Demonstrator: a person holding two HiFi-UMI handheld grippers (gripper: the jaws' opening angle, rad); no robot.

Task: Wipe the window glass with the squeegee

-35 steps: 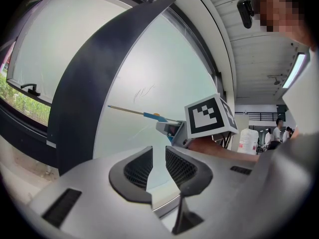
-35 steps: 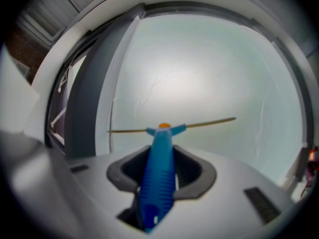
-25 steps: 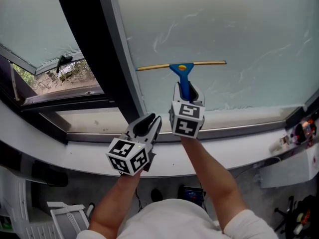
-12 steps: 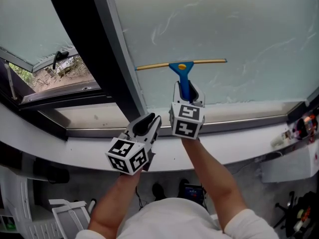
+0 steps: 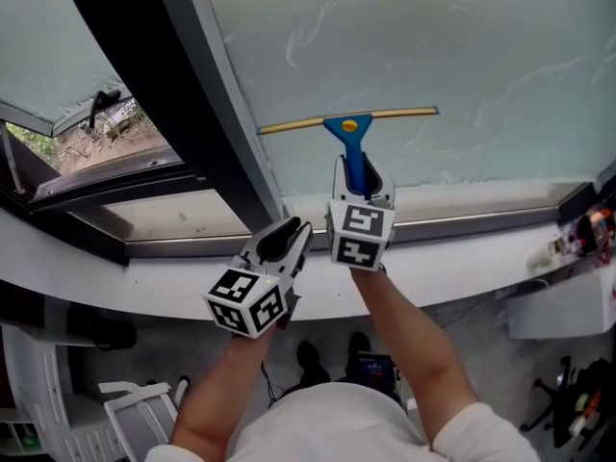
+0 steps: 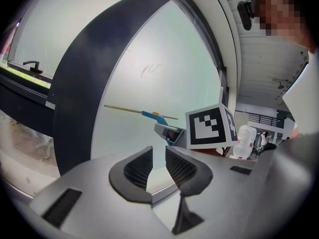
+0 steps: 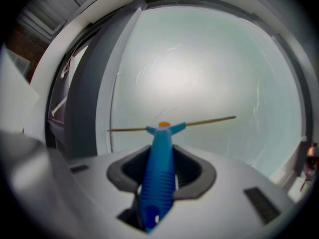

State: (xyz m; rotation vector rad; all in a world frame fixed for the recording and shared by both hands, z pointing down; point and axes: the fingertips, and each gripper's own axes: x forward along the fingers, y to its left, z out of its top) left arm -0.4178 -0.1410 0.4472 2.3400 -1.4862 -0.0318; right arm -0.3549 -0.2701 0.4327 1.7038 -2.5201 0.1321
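- My right gripper (image 5: 359, 177) has its jaws clamped on the blue handle of the squeegee (image 5: 348, 127). The handle runs straight up between them toward 12 o'clock.
- The blade lies flat across the window glass (image 5: 481, 56), low on the pane and just above the sill (image 5: 462, 221). From the head view it tilts slightly, with the 3 o'clock end a bit higher.
- My left gripper (image 5: 286, 238) hangs at about 8 o'clock from the right one, off the glass. Its jaws are a narrow slit apart with nothing between them.
- I'd say I'm mid-wipe on the lower part of the pane. Smeary streaks show up around 12 and 2 o'clock, so there's plenty left to do.
- Next I need steady pressure and the blade flush on the glass. I also want to keep its 9 o'clock tip off the dark frame post (image 5: 154, 85).
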